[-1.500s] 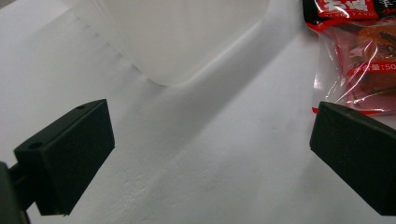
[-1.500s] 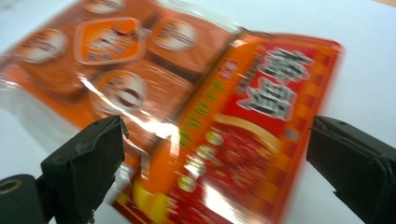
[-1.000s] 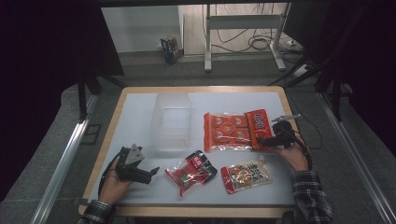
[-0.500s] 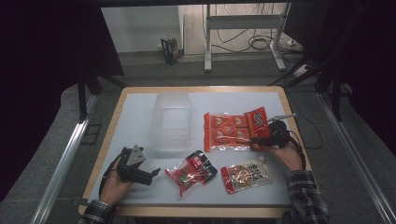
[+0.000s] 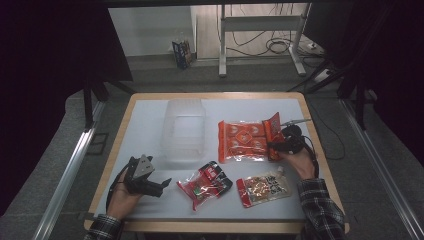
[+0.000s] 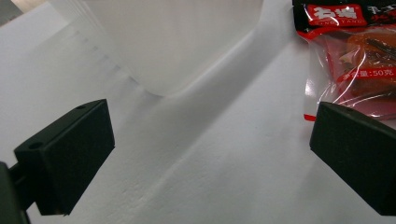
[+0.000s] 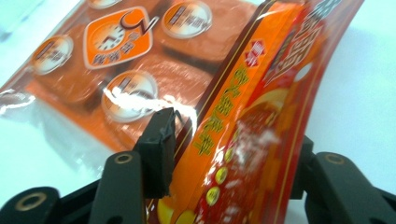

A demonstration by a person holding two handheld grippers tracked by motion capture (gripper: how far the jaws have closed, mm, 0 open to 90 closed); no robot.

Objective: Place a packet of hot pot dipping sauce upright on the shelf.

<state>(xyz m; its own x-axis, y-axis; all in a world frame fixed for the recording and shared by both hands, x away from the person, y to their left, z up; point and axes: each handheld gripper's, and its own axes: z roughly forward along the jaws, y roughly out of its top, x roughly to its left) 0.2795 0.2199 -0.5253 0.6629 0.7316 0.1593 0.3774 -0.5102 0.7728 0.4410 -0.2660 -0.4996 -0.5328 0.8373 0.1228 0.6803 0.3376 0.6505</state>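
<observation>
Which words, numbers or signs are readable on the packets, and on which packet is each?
"50克": red and black snack packet, left gripper view.
Its white brand characters: too blurred.
Yellow characters on the orange box, in the right gripper: unreadable.
Clock logo on the orange multipack: no legible words.

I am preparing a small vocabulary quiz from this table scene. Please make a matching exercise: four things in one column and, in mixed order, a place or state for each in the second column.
Things:
1. clear plastic box
2. orange snack pack
3. left tongs
4. red and black packet

Places or states:
A. open, holding nothing
B. gripped at its edge by the right tongs
C. at the near edge, between the two hands
D. empty, at the middle of the table

Pairs: 1-D, 2-B, 3-A, 4-C
</observation>
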